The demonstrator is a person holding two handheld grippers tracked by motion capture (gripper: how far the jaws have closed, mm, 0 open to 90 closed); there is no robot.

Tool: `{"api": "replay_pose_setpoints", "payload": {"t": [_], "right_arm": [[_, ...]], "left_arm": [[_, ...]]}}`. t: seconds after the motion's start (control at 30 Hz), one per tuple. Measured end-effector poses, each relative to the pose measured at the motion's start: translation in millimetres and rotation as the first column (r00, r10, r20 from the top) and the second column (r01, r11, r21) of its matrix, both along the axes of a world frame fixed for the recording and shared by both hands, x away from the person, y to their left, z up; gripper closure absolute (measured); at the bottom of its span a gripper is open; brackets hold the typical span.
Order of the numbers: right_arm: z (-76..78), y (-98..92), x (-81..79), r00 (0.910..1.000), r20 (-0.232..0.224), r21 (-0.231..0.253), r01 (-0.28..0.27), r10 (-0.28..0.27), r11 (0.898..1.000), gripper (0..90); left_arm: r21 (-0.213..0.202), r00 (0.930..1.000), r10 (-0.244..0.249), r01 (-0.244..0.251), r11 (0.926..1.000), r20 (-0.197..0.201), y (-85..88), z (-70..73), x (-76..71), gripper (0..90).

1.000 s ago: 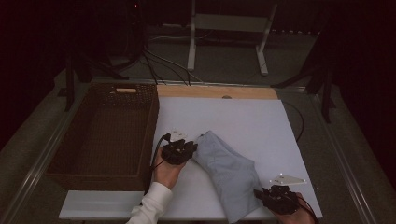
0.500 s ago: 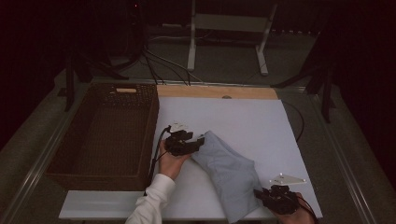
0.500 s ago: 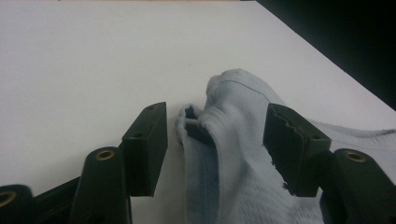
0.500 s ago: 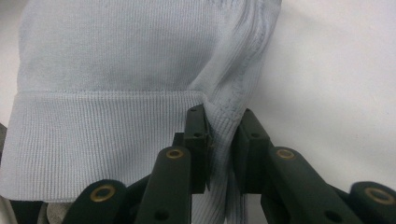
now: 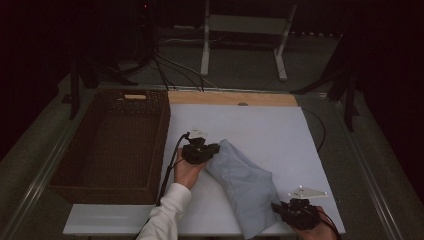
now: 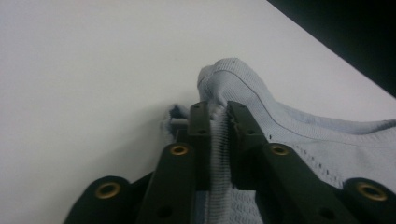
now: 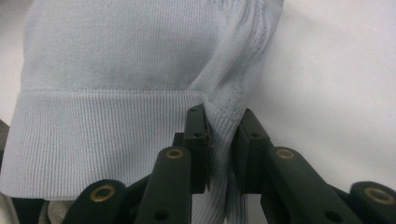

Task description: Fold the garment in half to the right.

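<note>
The left hand-held gripper (image 5: 212,149) is sitting near the middle of the white tabletop (image 5: 260,125), just beside the wicker basket (image 5: 112,145) that is standing along the tabletop's left edge. Its jaws have just been closing, and in the left gripper view they are pinching a raised fold of the pale blue knitted garment (image 6: 243,88), the ribbed fabric squeezed in the narrow gap between the two black pads. The left hand-held gripper (image 6: 215,126) is lying low, almost level with the tabletop, and the fabric is bunching up into a small peak just beyond the tips.

Over at the near right corner of the tabletop, the right hand-held gripper (image 5: 280,207) is clamping the other end of the same garment (image 5: 240,177). In the right gripper view, the right hand-held gripper (image 7: 224,123) is biting on a puckered bit of the ribbed hem, with the wide hem band (image 7: 102,130) spreading flat to the left of the jaws.

The garment itself is lying folded on the tabletop as a long slanted strip, running from the left gripper near the middle down towards the near right corner. A white sleeve (image 5: 167,212) is coming in from the near edge behind the left gripper.
</note>
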State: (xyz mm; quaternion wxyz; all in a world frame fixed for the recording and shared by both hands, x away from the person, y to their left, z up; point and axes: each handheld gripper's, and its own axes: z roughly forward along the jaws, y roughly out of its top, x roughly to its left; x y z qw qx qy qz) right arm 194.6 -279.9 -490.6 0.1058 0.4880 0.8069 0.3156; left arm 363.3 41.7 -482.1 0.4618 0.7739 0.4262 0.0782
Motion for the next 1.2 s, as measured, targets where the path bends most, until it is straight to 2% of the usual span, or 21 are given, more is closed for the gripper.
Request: {"api": "replay_pose_setpoints", "payload": {"t": [0.17,0.27,0.33,0.4,0.47,0.63,0.9,1.1,1.2], "right_arm": [[2.1,2.5,-1.1,0.9998,0.011,0.018,-0.019,0.019,1.000,78.3],[1.9,4.1,-0.8,0.9996,0.013,0.018,-0.024,0.023,1.000,78.3],[1.5,4.1,-0.8,0.9997,0.009,0.011,-0.023,0.023,1.000,78.3],[1.1,3.6,-0.9,0.9997,0.007,0.009,-0.022,0.022,1.000,78.3],[1.1,3.6,-0.9,0.9997,0.008,0.008,-0.022,0.022,1.000,78.3],[0.9,4.0,-0.9,0.9997,0.007,0.004,-0.022,0.022,1.000,78.2],[0.8,4.3,-1.1,0.9997,0.008,0.001,-0.022,0.022,1.000,78.3],[0.7,4.4,-1.2,0.9997,0.008,0.001,-0.022,0.022,1.000,78.2],[0.7,4.5,-1.3,0.9997,0.009,0.000,-0.022,0.022,1.000,78.2]], "left_arm": [[0.030,0.9979,0.065,-0.065,0.9974,-0.002,7.6,5.9,6.7,85.2],[0.056,0.9975,0.063,-0.062,0.9965,-0.031,3.8,2.0,10.0,83.5],[0.033,0.9978,0.057,-0.056,0.9979,-0.034,1.8,-0.4,10.0,73.9],[-0.005,0.9975,0.061,-0.061,0.9981,-0.036,2.7,0.0,9.3,58.6],[-0.030,0.9974,0.065,-0.066,0.9973,-0.030,3.7,2.4,7.0,49.9],[-0.054,0.9986,0.052,-0.053,0.9972,-0.006,4.8,10.6,-3.2,41.2],[-0.082,0.9999,-0.004,0.005,0.9966,0.017,0.7,18.3,-19.6,37.0],[-0.093,0.9985,-0.046,0.048,0.9945,0.031,-4.0,21.9,-31.8,36.9],[-0.105,0.9970,-0.073,0.076,0.9916,0.025,-5.6,22.3,-36.9,38.9]]}}
